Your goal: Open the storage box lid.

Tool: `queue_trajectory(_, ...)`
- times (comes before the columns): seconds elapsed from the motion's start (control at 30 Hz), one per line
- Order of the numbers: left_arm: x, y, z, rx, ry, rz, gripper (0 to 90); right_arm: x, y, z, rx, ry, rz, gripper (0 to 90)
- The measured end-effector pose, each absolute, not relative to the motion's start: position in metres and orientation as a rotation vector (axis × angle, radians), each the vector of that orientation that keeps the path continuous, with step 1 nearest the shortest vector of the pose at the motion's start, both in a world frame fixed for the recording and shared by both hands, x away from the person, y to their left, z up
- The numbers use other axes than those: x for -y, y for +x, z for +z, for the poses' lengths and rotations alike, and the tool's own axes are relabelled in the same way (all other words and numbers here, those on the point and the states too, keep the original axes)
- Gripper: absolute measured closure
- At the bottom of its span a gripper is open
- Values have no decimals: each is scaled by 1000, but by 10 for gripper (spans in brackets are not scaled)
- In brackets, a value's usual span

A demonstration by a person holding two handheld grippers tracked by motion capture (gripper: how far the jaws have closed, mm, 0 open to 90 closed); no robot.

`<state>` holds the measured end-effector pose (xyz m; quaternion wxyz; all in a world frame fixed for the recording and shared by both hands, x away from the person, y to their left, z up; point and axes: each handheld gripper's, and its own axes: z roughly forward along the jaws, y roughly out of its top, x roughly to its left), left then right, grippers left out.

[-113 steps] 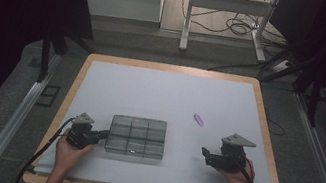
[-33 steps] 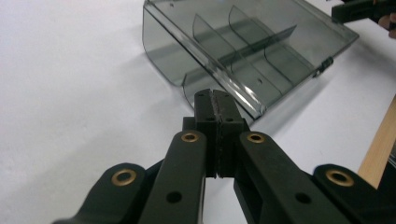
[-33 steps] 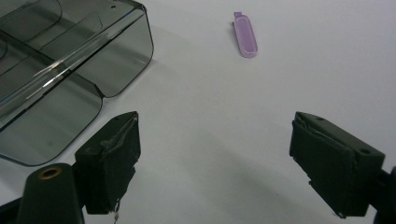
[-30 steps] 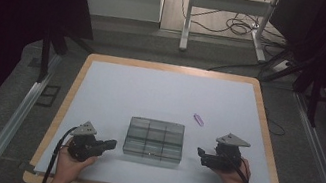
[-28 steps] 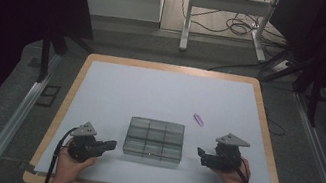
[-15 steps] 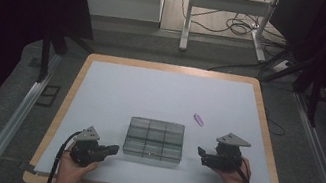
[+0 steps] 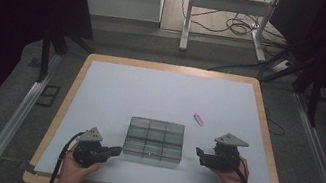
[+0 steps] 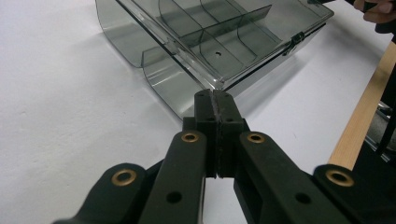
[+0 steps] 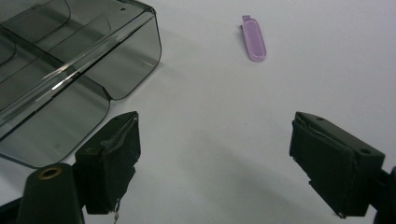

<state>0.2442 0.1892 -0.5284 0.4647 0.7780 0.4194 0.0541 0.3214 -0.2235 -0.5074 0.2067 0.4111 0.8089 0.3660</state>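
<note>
1. No lettering, label, brand, number or sign can be read on the smoky plastic compartment box (image 7: 154, 140).
2. The small lilac clip (image 9: 254, 39) bears no readable marking either.

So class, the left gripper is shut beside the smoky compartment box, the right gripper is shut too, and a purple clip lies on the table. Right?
Not quite: the right gripper is open, its jaws wide apart in the right gripper view. The rest holds: left gripper shut beside the box, purple clip on the table.
</note>
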Motion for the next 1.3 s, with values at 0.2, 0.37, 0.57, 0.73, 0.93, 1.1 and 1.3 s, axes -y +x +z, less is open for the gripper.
queue_trajectory(0.2,-186,245,-529,-1023,1917,128,900,225,321,-507,-2247,1149,1018,158)
queue_trajectory(0.37,-185,245,-527,-1019,1917,131,900,226,321,-508,-2246,1150,1015,158)
queue_trajectory(0.57,-185,244,-526,-1013,1911,146,900,225,321,-508,-2243,1138,1009,158)
queue_trajectory(0.73,-185,244,-523,-1000,1902,157,900,226,321,-509,-2245,1147,1004,158)
queue_trajectory(0.93,-185,248,-516,-990,1886,162,900,228,322,-507,-2238,1148,1013,158)
queue_trajectory(1.1,-183,250,-513,-980,1884,171,900,232,321,-504,-2223,1151,1020,158)
queue_trajectory(1.3,-181,254,-511,-948,1877,176,900,237,321,-501,-2200,1161,1027,158)
